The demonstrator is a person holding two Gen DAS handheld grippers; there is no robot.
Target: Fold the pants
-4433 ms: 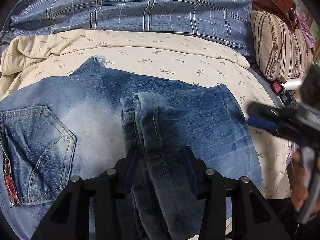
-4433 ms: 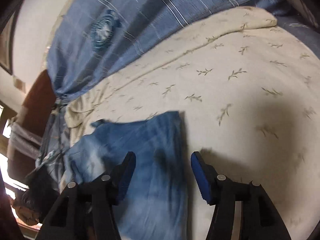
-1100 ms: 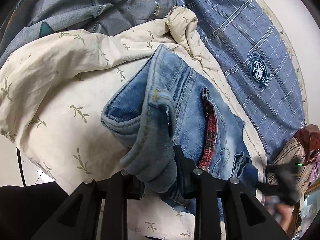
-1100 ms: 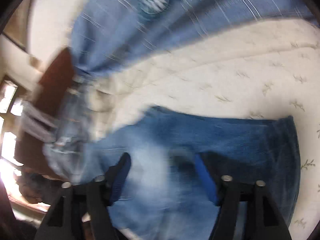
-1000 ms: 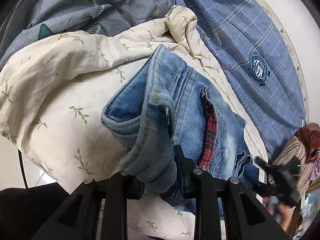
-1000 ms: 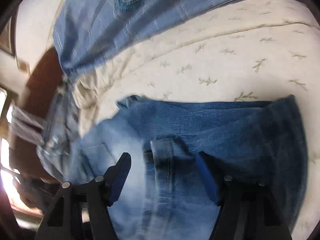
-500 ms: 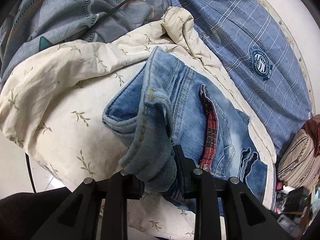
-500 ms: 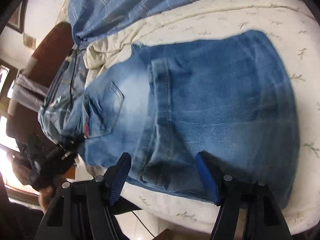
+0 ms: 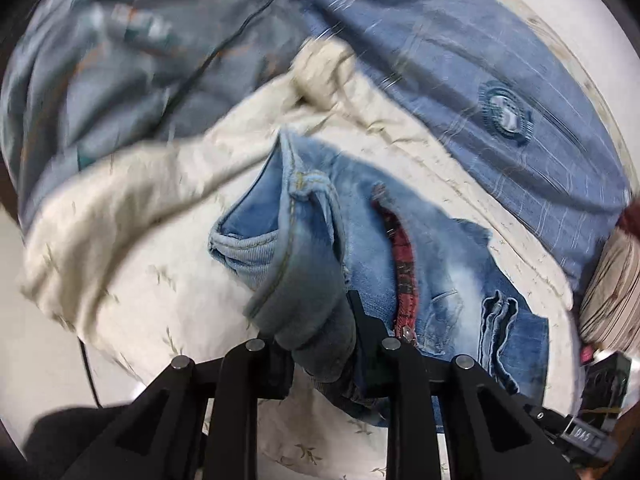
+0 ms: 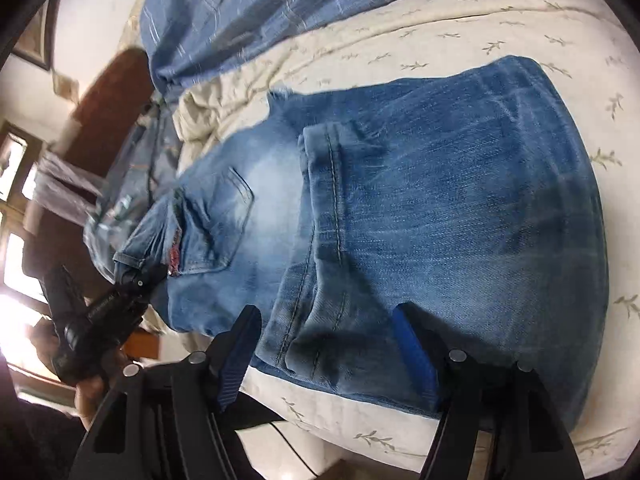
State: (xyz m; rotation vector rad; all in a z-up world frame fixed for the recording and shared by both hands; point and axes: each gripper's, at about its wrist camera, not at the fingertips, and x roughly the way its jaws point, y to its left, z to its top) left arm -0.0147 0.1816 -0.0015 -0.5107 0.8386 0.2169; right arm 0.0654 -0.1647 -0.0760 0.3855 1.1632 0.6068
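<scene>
Blue jeans (image 10: 420, 208) lie folded on a cream leaf-print quilt (image 10: 460, 32), legs doubled over the seat, back pocket up. My left gripper (image 9: 320, 332) is shut on the waistband corner (image 9: 304, 280) and lifts it off the quilt; it also shows in the right wrist view (image 10: 136, 276) at the jeans' left end. My right gripper (image 10: 328, 344) is open, its blue pads either side of the folded leg edge at the near side of the jeans, a little above the cloth.
A blue plaid sheet (image 9: 500, 80) covers the bed behind the quilt. A grey patterned blanket (image 9: 120, 60) with a black cable lies at the left. A striped pillow (image 9: 612, 292) is at the right. The bed's near edge (image 10: 360, 432) drops to the floor.
My left gripper keeps its hold on the waistband and has shifted, blurring the view. My right gripper has drawn back toward the near edge of the jeans, still open.
</scene>
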